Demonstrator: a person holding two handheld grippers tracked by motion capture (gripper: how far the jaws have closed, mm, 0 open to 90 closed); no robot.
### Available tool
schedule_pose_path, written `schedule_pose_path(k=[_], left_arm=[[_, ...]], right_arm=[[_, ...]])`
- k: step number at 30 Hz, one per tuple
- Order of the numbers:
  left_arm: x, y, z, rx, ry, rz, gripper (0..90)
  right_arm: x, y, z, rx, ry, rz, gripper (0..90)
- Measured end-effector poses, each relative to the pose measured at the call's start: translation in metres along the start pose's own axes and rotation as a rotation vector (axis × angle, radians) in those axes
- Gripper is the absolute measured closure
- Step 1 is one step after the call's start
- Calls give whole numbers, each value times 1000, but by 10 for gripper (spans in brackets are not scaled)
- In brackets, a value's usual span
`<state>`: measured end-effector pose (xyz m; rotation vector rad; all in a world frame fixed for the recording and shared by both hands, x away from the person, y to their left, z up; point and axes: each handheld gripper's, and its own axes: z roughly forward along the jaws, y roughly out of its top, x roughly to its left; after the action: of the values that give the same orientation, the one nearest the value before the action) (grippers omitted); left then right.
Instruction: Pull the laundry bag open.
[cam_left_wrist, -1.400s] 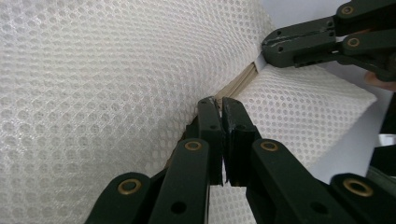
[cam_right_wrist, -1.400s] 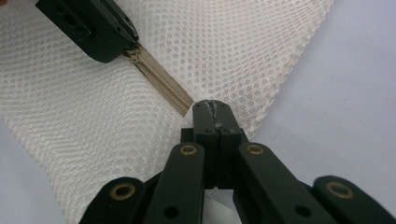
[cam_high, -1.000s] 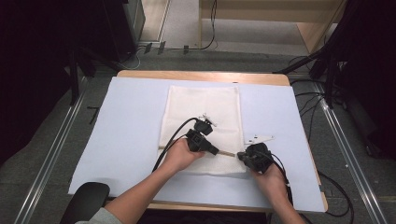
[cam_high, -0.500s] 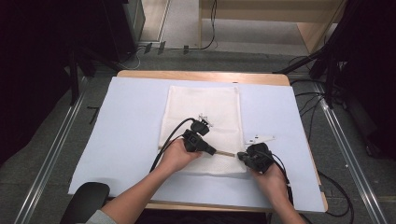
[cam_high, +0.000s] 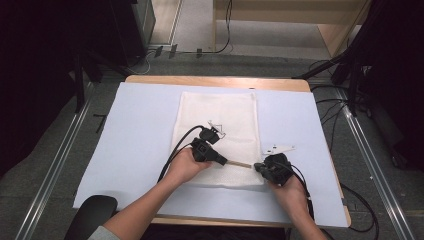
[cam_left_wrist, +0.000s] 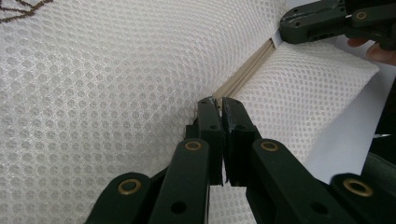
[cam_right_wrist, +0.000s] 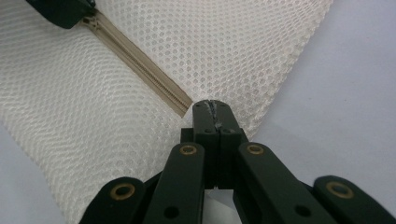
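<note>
A white mesh bag (cam_high: 220, 115) lies flat on the pale blue sheet (cam_high: 130, 130), with a beige zipper (cam_high: 240, 163) running across its near end. My left gripper (cam_high: 224, 161) is shut at the zipper's left end (cam_left_wrist: 243, 74). Its tips (cam_left_wrist: 217, 100) pinch what looks like the slider, which is hidden between the jaws. My right gripper (cam_high: 257, 166) is shut on the bag's edge (cam_right_wrist: 224, 42) just past the zipper's other end (cam_right_wrist: 140, 63), tips (cam_right_wrist: 212, 103) pressed together on the mesh. The two grippers face each other along the zipper, a short length apart.
The sheet covers a wooden table (cam_high: 215, 80) whose edges show at the back and front. Cables trail from both grippers, the right one over the table's right side (cam_high: 350, 210). A black rounded object (cam_high: 92, 210) sits beyond the front left corner. Metal rails (cam_high: 55, 165) flank the table.
My left gripper has slid slightly left along the zipper, away from the right gripper, baring a little more beige zipper between them. The right gripper has held still.
</note>
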<state>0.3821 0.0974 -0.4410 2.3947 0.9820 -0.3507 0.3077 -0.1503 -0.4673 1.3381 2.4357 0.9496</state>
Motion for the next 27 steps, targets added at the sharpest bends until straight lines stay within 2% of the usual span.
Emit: schedule_pose_path(k=[1, 3, 6, 8, 10, 13, 14, 15, 16, 17, 20, 23, 24, 26, 27], left_arm=[[0, -1, 0, -6, -7, -7, 892], [-2, 0, 0, -6, 10, 4, 892], [0, -1, -1, -2, 23, 1, 892], [4, -2, -3, -9, -9, -20, 892], [1, -2, -2, -2, 15, -4, 892], [2, -3, -3, -5, 6, -8, 892], [2, -4, -4, -3, 34, 1, 892], [5, -5, -6, -7, 8, -10, 892], [6, -5, -6, -3, 25, -22, 892], [6, -6, -7, -7, 34, -14, 892], [10, -9, -14, -13, 53, -29, 892], [18, -13, -23, -21, 57, -46, 892], [20, -15, -24, -27, 42, -53, 891], [20, -17, -25, -26, 29, -53, 891], [19, -17, -25, -29, 38, -50, 891]], right_arm=[[0, 0, 0, 0, 0, -2, 900], [0, 0, 0, 0, 2, -2, 900], [0, 0, 0, 0, 3, -2, 900], [0, 0, 0, -1, 1, 0, 900], [1, 0, 0, -1, -1, -5, 900], [0, 0, 0, 0, 2, -2, 900], [0, 0, 0, -1, 1, -2, 900], [0, 0, 0, -2, 2, 0, 900], [0, 0, 0, -2, 1, 1, 900], [0, 0, 0, -1, 0, -1, 900], [0, 0, 0, -4, 1, -2, 900], [1, 0, 0, -1, -1, -3, 900], [0, 0, 0, -1, -2, -4, 900], [1, 0, 0, 2, -9, -5, 900], [2, 0, 0, 1, -11, -6, 900]])
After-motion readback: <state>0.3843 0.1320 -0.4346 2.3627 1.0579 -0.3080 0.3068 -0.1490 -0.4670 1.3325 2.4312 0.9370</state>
